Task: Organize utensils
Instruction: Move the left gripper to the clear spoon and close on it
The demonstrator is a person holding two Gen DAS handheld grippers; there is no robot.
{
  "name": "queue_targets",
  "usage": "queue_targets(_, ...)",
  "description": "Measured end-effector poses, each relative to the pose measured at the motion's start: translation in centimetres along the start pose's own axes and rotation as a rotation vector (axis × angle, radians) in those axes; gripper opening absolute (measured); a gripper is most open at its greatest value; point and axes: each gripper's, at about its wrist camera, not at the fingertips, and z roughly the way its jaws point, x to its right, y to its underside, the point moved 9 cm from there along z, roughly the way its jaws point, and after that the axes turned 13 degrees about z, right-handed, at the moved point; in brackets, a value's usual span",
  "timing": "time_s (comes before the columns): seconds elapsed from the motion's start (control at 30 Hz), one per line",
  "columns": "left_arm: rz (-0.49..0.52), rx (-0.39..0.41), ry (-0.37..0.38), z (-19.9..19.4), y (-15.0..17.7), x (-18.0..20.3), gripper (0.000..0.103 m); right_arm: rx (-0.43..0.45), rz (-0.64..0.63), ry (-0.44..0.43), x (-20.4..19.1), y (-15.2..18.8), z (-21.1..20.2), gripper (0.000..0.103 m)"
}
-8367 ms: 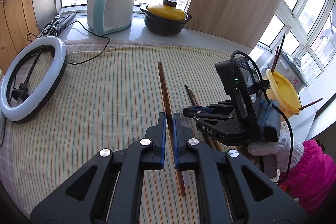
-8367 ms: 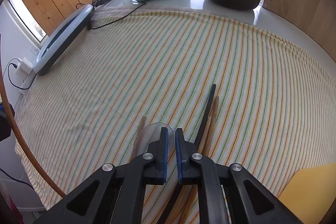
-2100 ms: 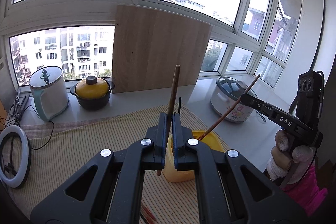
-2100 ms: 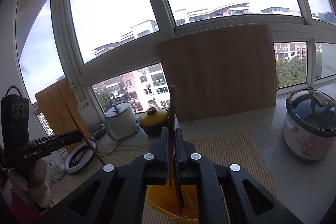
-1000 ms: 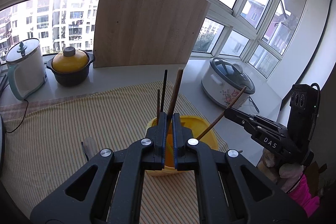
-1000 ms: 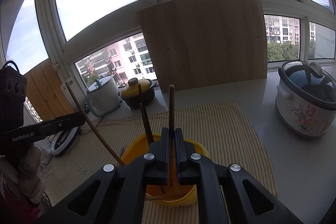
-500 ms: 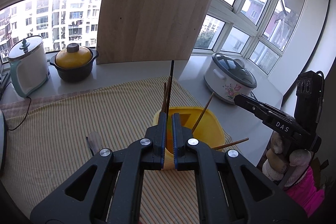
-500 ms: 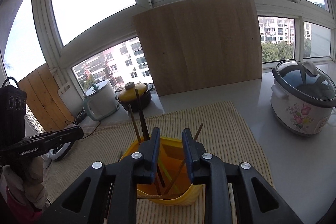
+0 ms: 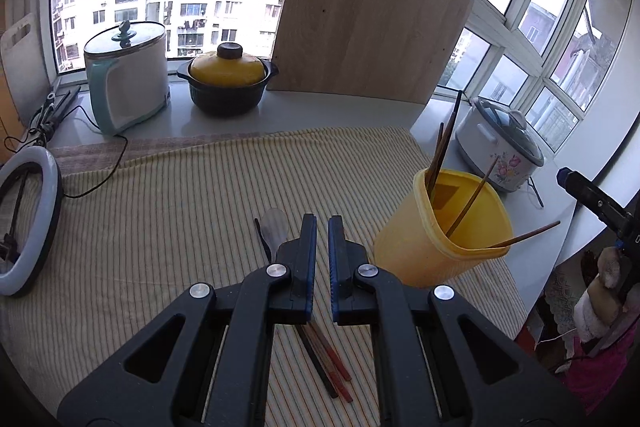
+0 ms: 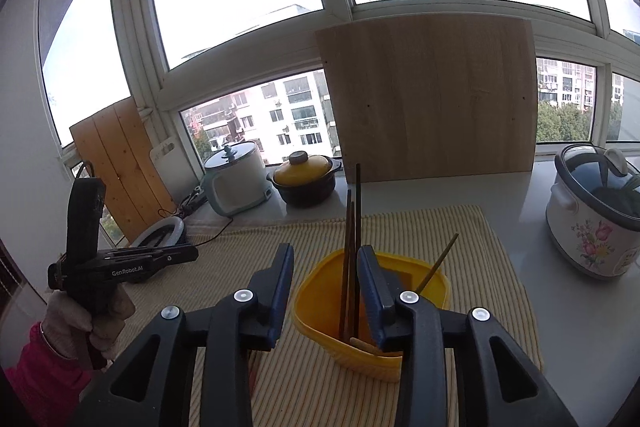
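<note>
A yellow utensil holder [image 9: 436, 239] [image 10: 320, 303] stands on the striped cloth [image 9: 180, 195] with several chopsticks [image 9: 444, 143] [image 10: 352, 227] leaning in it. My left gripper [image 9: 322, 227] is shut and empty, just left of the holder and above the cloth. A clear spoon [image 9: 274, 227] lies just ahead of it, and more chopsticks [image 9: 328, 359] lie under its arms. My right gripper [image 10: 326, 259] hangs over the holder's near rim. Its jaws are opening and nothing is pressed between them; the upright chopsticks stand in the holder beyond the gap.
On the sill behind are a white and teal cooker [image 9: 128, 83], a black pot with a yellow lid [image 9: 228, 83] and a leaning wooden board [image 9: 368, 35]. A floral rice cooker [image 9: 500, 147] stands right of the holder. A ring light [image 9: 24, 219] lies at the left edge.
The right gripper's jaws have parted and the chopstick it held now stands in the holder. The left gripper has lost its chopstick and swung left and down, off the holder toward the cloth.
</note>
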Motion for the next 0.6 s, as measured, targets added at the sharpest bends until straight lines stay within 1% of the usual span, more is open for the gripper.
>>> queue_targets(0.07,-0.009,-0.024,-0.007,0.6,1.2,-0.8,0.003,-0.013,-0.026,-0.023,-1.4,0.8,0.0,0.043)
queue_targets(0.23,-0.044,-0.087,-0.008,2.6,4.0,-2.1,0.003,-0.060,-0.096,-0.041,-4.0,3.4,0.8,0.044)
queue_targets(0.33,-0.055,-0.127,-0.007,4.2,5.5,-2.6,0.004,-0.105,-0.108,-0.055,-4.8,5.5,2.0,0.047)
queue_targets(0.4,-0.068,-0.151,0.001,5.2,6.4,-2.8,0.011,-0.136,-0.113,-0.051,-4.9,7.0,2.9,0.048)
queue_targets(0.43,-0.073,-0.161,0.011,5.7,6.7,-2.8,0.017,-0.150,-0.113,-0.046,-4.9,7.9,3.4,0.048)
queue_targets(0.47,-0.074,-0.170,0.019,6.3,7.1,-2.7,0.019,-0.162,-0.110,-0.043,-4.9,8.7,3.8,0.048)
queue_targets(0.6,-0.063,-0.206,0.035,8.2,8.2,-2.4,0.019,-0.211,-0.096,-0.025,-4.6,12.1,5.4,0.048)
